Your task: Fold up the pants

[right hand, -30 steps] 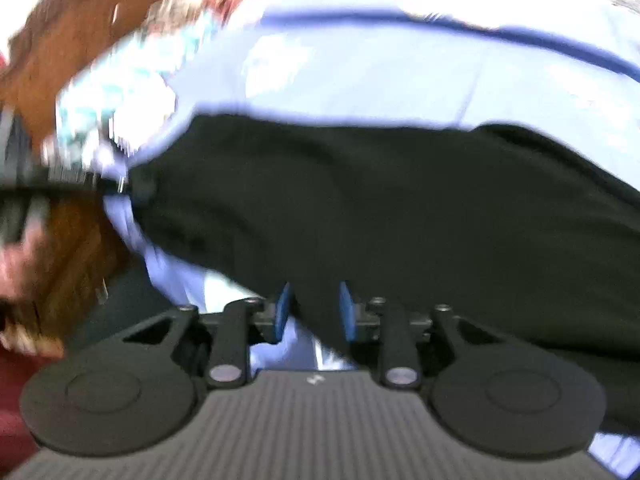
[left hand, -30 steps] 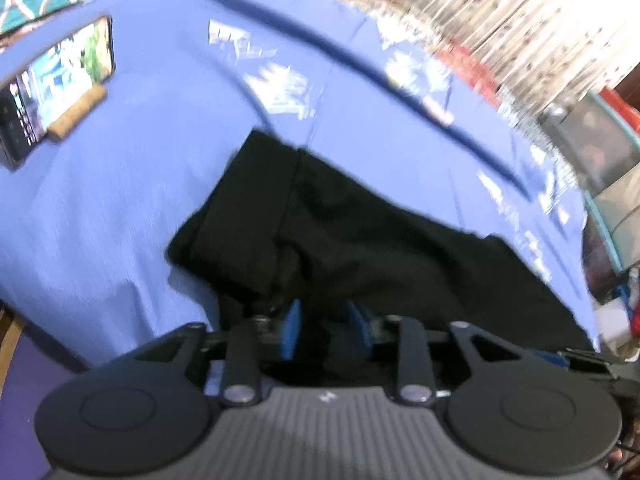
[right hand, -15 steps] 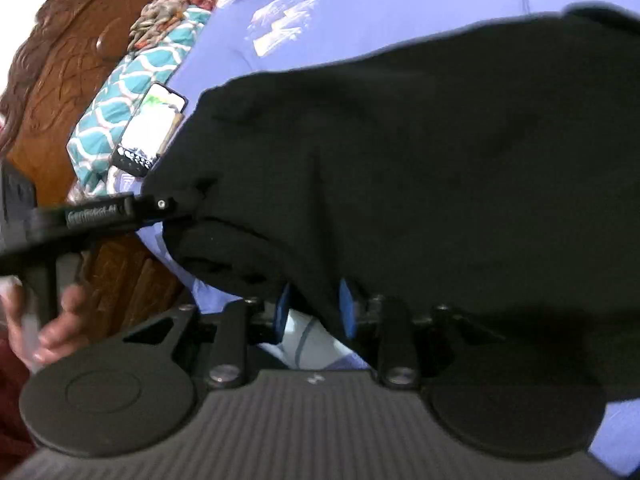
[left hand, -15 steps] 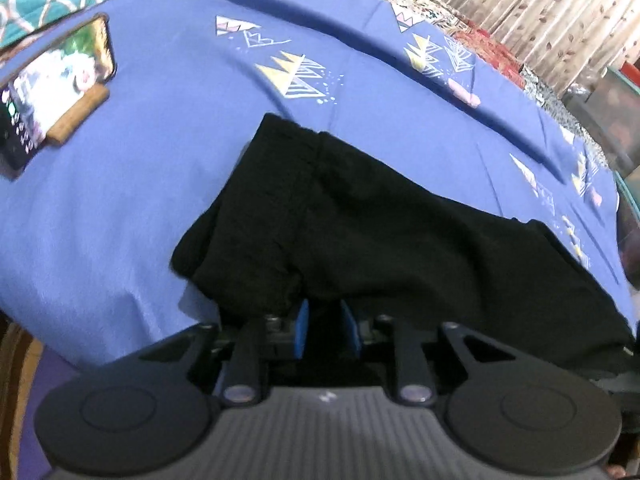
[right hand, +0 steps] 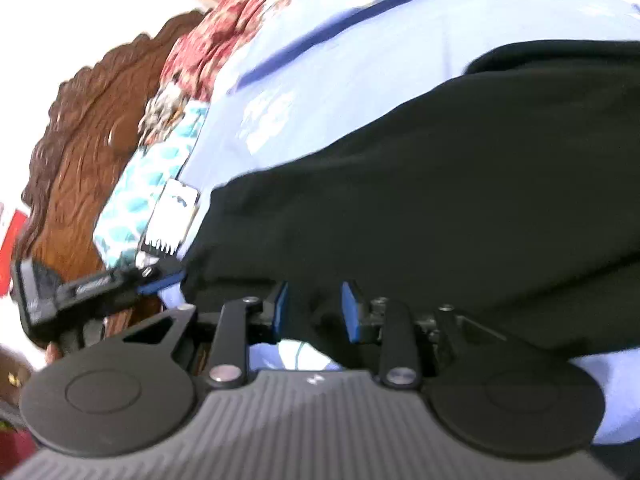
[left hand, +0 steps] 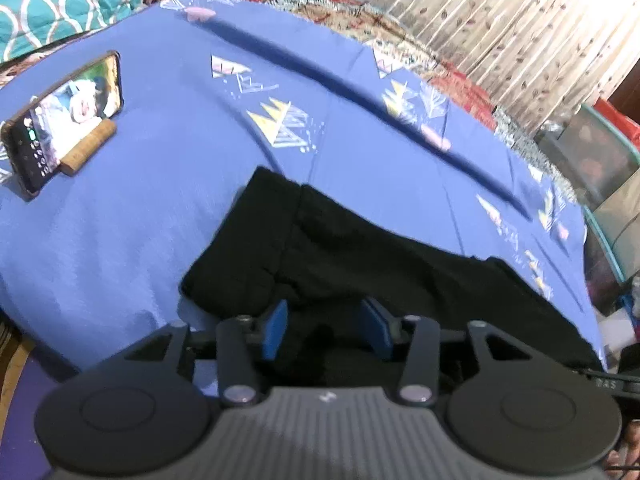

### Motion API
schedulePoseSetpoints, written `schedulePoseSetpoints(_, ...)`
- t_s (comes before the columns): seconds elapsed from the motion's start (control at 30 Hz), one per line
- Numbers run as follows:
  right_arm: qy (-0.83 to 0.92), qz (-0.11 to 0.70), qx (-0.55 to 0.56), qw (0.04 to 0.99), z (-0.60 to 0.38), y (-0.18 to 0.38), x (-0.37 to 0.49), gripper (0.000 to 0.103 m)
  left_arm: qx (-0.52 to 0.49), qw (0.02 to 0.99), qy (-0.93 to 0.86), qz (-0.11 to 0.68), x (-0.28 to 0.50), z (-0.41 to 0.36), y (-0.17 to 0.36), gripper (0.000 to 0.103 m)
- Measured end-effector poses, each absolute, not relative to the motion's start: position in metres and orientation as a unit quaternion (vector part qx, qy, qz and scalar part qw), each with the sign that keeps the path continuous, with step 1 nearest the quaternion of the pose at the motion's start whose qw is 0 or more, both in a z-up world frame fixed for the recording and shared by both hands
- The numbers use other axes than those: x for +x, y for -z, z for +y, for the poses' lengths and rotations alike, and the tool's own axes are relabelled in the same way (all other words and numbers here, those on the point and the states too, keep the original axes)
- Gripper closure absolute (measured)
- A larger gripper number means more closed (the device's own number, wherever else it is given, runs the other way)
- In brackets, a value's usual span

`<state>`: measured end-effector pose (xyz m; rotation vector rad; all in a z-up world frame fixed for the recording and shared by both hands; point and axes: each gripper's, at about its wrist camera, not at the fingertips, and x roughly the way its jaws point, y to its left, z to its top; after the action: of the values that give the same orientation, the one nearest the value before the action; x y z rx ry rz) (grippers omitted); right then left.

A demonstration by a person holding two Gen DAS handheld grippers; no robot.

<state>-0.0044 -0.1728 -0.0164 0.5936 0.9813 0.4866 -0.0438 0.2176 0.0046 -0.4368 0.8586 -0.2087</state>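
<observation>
Black pants [left hand: 360,248] lie across a blue printed bedsheet [left hand: 160,208], one end folded over on the left. My left gripper [left hand: 326,326] is at the near edge of that end. Its jaws are opening, and a lump of black cloth sits loosely between the blue pads [left hand: 276,326], which do not press on it. In the right wrist view the pants [right hand: 400,200] fill the middle, and my right gripper [right hand: 314,312] is shut on their near edge. The left gripper [right hand: 160,280] also shows there at the left, held by a hand, with its tip at the pants' corner.
A phone [left hand: 64,124] leans on a small cork stand [left hand: 90,148] at the sheet's left side. A teal pillow [left hand: 60,8] and a patterned blanket lie at the back. A carved wooden headboard [right hand: 80,140] is behind them. Curtains [left hand: 500,20] and storage boxes [left hand: 600,160] are on the right.
The left jaws narrowed on the cloth, then spread wide again. The right gripper keeps its grip while its view has rolled, and the pants' edge now lies lower across it.
</observation>
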Motion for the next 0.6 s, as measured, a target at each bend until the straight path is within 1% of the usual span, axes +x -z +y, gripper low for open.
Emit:
schedulePoseSetpoints(0.03, -0.224, 0.457, 0.287, 0.811, -0.18, 0.016, -0.005, 0.07, -0.212, 0.883, 0.093, 0.407, -0.046, 0.22, -0.008, 0.051)
schedulePoseSetpoints(0.07, -0.222, 0.457, 0.294, 0.81, -0.184, 0.016, -0.005, 0.07, -0.217, 0.886, 0.089, 0.4, -0.047, 0.223, -0.011, 0.051)
schedulePoseSetpoints(0.2, -0.226, 0.461, 0.294, 0.806, -0.18, 0.014, 0.001, 0.072, -0.252, 0.883, 0.09, 0.386, -0.045, 0.235, -0.014, 0.052)
schedulePoseSetpoints(0.33, -0.249, 0.472, 0.273, 0.8, -0.159, 0.015, 0.007, 0.075, -0.245, 0.876, 0.089, 0.406, -0.035, 0.228, -0.003, 0.054)
schedulePoseSetpoints(0.4, -0.26, 0.493, 0.258, 0.789, -0.15, 0.021, 0.01, 0.077, -0.232, 0.874, 0.093, 0.416, -0.03, 0.218, 0.003, 0.054)
schedulePoseSetpoints(0.5, -0.276, 0.552, 0.23, 0.753, -0.126, 0.041, 0.012, 0.077, -0.195, 0.875, 0.082, 0.435, -0.025, 0.207, 0.012, 0.055)
schedulePoseSetpoints(0.6, -0.277, 0.566, 0.232, 0.741, -0.123, 0.048, 0.014, 0.078, -0.172, 0.873, 0.073, 0.45, -0.022, 0.202, 0.019, 0.054)
